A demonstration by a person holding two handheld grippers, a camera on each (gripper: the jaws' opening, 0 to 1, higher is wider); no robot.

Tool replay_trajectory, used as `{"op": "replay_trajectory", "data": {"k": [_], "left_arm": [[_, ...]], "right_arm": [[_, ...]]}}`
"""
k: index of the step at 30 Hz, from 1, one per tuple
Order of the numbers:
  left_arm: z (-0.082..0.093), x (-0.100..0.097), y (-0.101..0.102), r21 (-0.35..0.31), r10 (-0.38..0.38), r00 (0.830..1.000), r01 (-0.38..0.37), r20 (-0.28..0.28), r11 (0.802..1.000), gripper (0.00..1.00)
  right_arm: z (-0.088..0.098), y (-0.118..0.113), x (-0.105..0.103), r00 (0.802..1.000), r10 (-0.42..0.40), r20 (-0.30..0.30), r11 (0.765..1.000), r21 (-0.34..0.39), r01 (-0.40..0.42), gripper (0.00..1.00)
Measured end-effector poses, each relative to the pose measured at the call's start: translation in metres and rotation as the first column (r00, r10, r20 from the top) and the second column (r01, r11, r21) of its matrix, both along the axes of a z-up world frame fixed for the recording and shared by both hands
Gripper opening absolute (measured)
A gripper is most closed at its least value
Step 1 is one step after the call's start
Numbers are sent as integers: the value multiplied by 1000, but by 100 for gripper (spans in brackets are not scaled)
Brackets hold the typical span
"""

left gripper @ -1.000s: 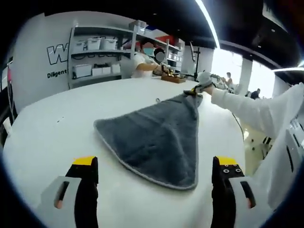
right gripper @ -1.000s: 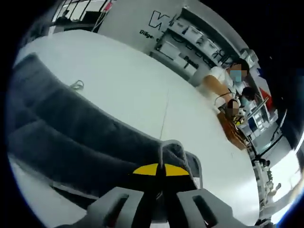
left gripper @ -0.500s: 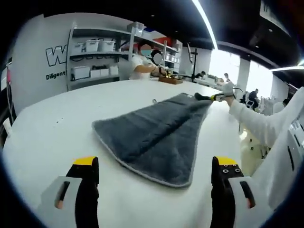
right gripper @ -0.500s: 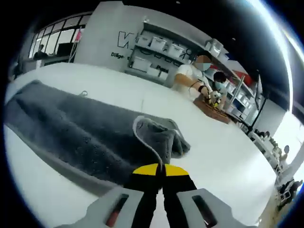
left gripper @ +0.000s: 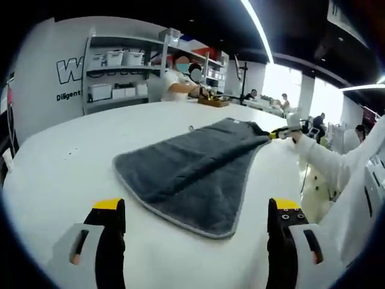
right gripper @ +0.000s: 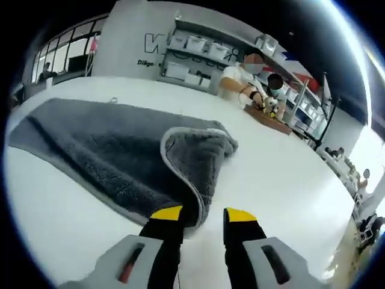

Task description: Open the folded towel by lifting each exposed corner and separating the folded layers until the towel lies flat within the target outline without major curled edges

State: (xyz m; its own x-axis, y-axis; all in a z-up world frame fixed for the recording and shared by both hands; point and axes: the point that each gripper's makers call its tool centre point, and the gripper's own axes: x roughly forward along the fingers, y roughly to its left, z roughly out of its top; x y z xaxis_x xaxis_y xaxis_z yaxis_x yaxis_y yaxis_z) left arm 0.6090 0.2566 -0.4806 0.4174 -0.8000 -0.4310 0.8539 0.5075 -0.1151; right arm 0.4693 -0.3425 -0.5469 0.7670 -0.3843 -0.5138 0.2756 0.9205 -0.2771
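Towel point(left gripper: 192, 171) first: we see it, grey, lying across the centre of the left gripper view on the white table point(left gripper: 66, 162), spread wide at its near end and narrowing toward the upper right of the frame. A pale hem runs along its near edge, and long creases run lengthwise through it.

In the right gripper view the towel point(right gripper: 102, 150) stretches from the left edge to the centre. Its near corner is doubled back on itself, a curled flap with the hem showing, and this flap sits just above the jaws.

We hold the left gripper point(left gripper: 195, 211) low in the bottom of its view, jaws wide apart with yellow tips, clear of the towel and gripping nothing. The right gripper point(right gripper: 203, 214) rises from the bottom centre of its own view with its jaws parted by a narrow gap; the towel's hem runs down beside the left jaw, but nothing is clamped between them. In the left gripper view we also see it at the right point(left gripper: 280, 132), just past the towel's narrow end, at the end of a white sleeve point(left gripper: 319, 162).

Shelves point(left gripper: 117, 72) with boxes stand at the upper left, and people point(left gripper: 180, 81) work at the far side of the table.
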Motion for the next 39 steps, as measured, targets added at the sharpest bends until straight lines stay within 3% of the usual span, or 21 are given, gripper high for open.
{"op": "replay_trajectory", "data": {"k": [7, 13, 20, 29, 35, 39], "left_arm": [[2, 6, 6, -4, 13, 1000, -13, -2, 1000, 97], [0, 12, 8, -6, 25, 1000, -25, -9, 1000, 98], [-4, 22, 8, -15, 25, 999, -26, -40, 1000, 98], [-2, 45, 11, -34, 35, 998, -37, -46, 999, 97], [-7, 65, 2, -38, 19, 997, -22, -78, 999, 96], [-9, 91, -5, -55, 21, 994, -27, -107, 998, 95]], "right_arm": [[40, 37, -11, 991, 77, 105, 996, 36, -82, 45], [73, 79, -7, 963, 205, 177, 972, 75, -221, 62], [77, 109, -7, 940, 280, 194, 938, 154, -312, 82], [80, 120, -13, 933, 303, 194, 923, 186, -338, 98], [85, 132, -16, 923, 334, 193, 911, 187, -368, 99], [88, 134, -17, 920, 339, 195, 908, 186, -375, 99]]}}
